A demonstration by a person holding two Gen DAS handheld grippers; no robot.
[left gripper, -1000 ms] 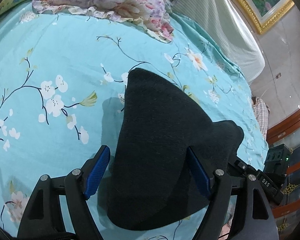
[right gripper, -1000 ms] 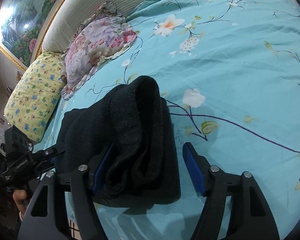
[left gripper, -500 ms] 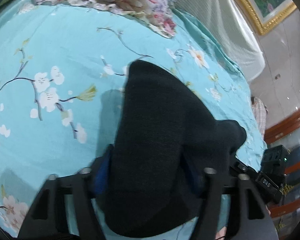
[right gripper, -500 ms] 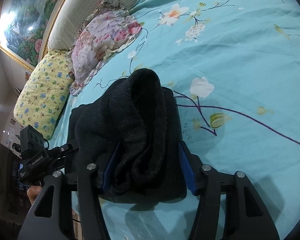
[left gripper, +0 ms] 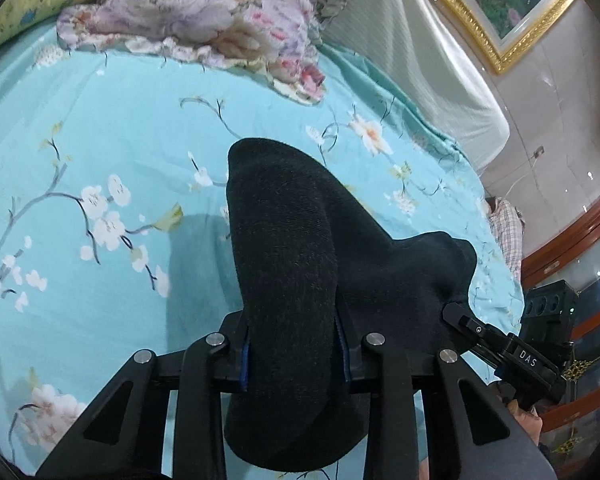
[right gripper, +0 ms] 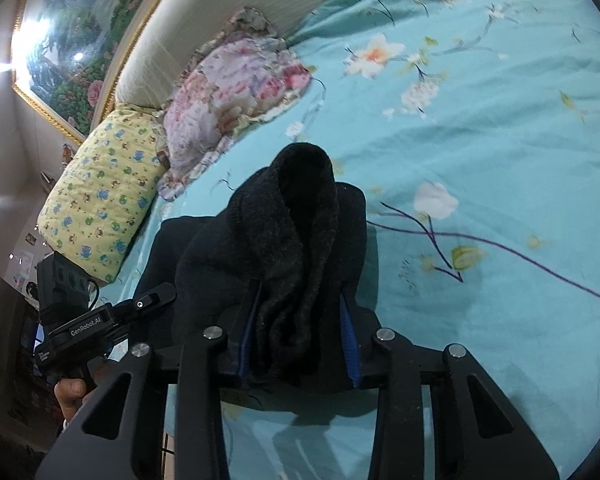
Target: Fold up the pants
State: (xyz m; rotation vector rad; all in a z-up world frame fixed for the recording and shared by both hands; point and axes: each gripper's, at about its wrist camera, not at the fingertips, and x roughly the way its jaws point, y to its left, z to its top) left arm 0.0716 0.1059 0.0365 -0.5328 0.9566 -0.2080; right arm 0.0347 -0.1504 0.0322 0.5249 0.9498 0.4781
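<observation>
Broadly, the bed (left gripper: 100, 128) carries everything: its turquoise blossom-print cover lies flat and mostly bare, which suits it as a folding surface. At the headboard edge a frilled floral pillow (left gripper: 204, 20) and a yellow printed pillow (right gripper: 100, 188) sit well apart from the work, so neither obstructs it.

The pants (left gripper: 292, 264), of black fleecy cloth, are bunched into a thick bundle near the bed's near edge, held between the two tools. In the right wrist view the cloth shows several rolled layers, so the garment appears already doubled; how many folds remain cannot be told.

The left gripper (left gripper: 294, 354) is pressed together on one end of the pants, its blue pads (left gripper: 244, 360) sunk against the cloth. The right gripper (right gripper: 298, 344) likewise pinches the other end, with the bundle rising between its fingers. Holding both ends at once probably keeps the layers aligned and lets the bundle be carried as one piece.

Risk noted: the thick, soft cloth may slip or unroll if either grip loosens unevenly. Whether the bundle's underside touches the cover cannot be confirmed.
</observation>
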